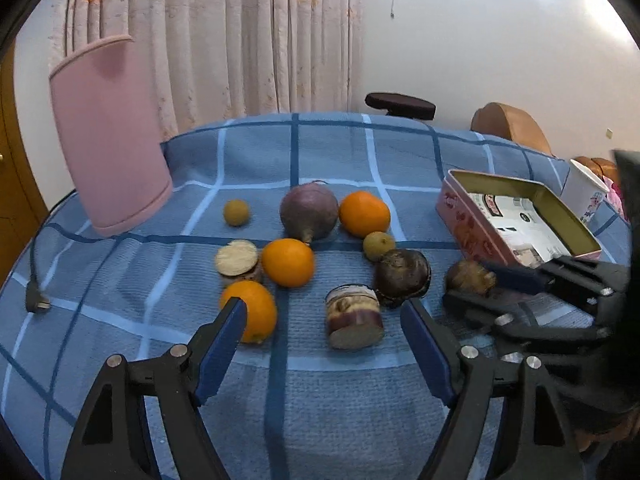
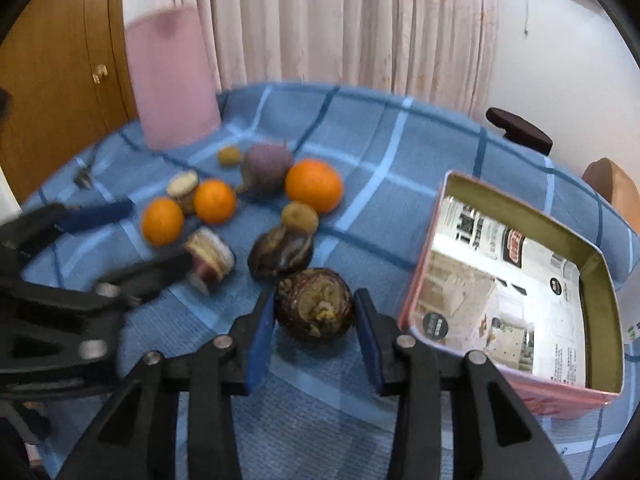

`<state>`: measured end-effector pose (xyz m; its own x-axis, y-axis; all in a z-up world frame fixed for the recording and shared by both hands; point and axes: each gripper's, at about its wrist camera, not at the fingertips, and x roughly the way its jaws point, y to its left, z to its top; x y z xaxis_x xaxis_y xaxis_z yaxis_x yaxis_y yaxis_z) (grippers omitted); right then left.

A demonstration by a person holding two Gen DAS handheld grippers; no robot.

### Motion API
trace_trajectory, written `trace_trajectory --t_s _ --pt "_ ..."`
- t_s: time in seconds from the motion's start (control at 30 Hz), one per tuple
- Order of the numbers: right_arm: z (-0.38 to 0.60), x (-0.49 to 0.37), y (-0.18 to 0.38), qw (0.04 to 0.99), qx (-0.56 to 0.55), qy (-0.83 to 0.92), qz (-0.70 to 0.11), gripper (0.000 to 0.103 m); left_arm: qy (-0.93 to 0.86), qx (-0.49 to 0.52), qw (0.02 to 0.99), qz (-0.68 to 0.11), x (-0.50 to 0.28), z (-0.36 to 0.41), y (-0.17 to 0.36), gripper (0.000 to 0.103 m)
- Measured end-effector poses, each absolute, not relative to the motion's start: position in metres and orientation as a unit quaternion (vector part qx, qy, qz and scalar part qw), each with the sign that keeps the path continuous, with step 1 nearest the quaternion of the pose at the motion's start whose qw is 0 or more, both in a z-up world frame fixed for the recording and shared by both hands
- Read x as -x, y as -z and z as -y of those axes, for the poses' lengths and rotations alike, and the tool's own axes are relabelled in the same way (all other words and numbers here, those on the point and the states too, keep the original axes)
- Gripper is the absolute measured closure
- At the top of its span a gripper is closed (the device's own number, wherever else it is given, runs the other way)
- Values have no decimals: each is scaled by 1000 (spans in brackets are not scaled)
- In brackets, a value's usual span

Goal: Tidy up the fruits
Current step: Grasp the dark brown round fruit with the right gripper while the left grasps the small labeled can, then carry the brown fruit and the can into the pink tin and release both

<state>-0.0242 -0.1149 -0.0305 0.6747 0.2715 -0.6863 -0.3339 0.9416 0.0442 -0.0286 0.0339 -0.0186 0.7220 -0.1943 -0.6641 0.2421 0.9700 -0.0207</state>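
Three oranges (image 1: 288,262), a round purple fruit (image 1: 309,211), two small brown fruits (image 1: 236,212), dark brown bulbs (image 1: 402,277) and cut root pieces (image 1: 354,316) lie on a blue checked cloth. My left gripper (image 1: 324,320) is open above the cloth, near one orange (image 1: 256,312) and a cut piece. My right gripper (image 2: 315,322) is shut on a dark brown bulb (image 2: 315,306), just left of a pink tin box (image 2: 516,280) lined with paper. The right gripper (image 1: 472,286) also shows in the left wrist view with the bulb (image 1: 470,277).
A pink cylinder (image 1: 110,136) stands at the back left of the table. A power plug and cable (image 1: 36,300) lie at the left edge. A white cup (image 1: 584,194) stands behind the tin. Chairs (image 1: 400,105) and curtains are behind.
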Motion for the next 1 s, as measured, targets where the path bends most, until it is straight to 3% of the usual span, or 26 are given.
trace_trajectory --t_s 0.13,0.2,0.27,0.37,0.5,0.73,1.0 --pt "126 35 17 927 20 -176 -330 61 124 -28 922 -365 23 -28 24 25" --pt "130 38 12 930 -2 -186 -318 61 125 -39 920 -370 19 -22 29 38" --pt "131 38 9 933 -5 -184 -310 61 125 -49 914 -384 12 -15 35 60" --pt "131 41 6 938 2 -174 -299 61 125 -32 901 -413 -1 -13 43 67" --pt "135 44 2 946 1 -156 -285 61 109 -22 906 -408 0 -15 42 67" --pt "176 43 -14 968 -16 -72 -242 61 89 -25 943 -321 7 5 1 67" --pt "239 28 -4 959 -44 28 -278 61 160 -61 945 -280 5 84 -18 67"
